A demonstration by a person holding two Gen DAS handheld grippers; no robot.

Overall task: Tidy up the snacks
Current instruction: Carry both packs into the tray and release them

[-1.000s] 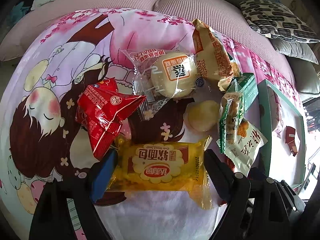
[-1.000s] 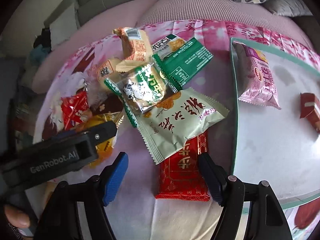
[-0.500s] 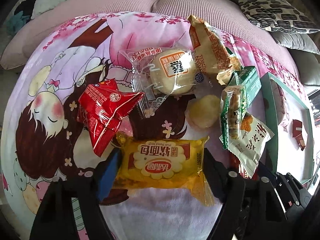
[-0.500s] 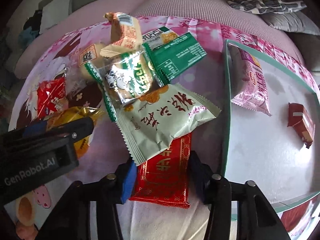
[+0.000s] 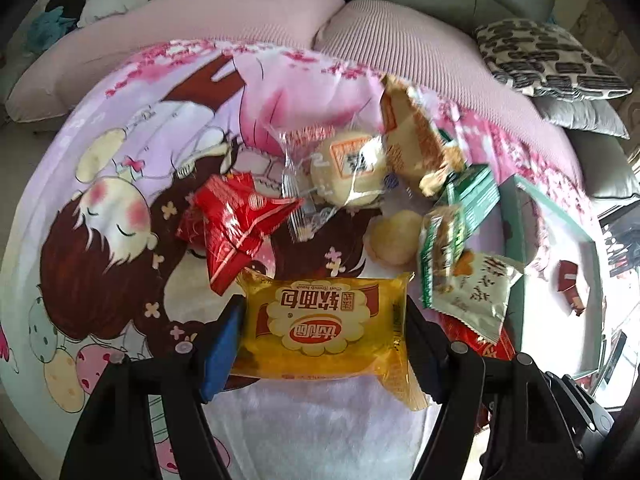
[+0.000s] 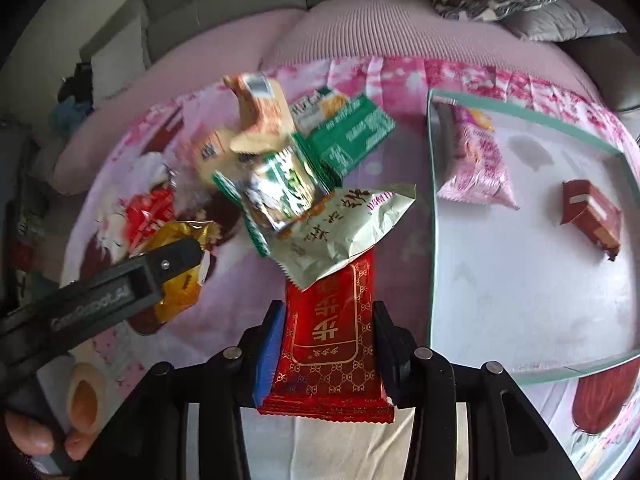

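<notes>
A yellow bread packet [image 5: 326, 330] is showing upside-down Chinese characters, "软面包". The left tool [image 6: 100, 296] is bearing blurred lettering, seemingly "GenRobot.AI". Other wrappers' print is showing too blurred to read.

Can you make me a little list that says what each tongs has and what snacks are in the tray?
left tongs: shut on yellow bread pack
right tongs: shut on red snack bar
on top of red bar's far end: pale green packet
tray: pink packet, brown packet
surface: cartoon blanket
</notes>
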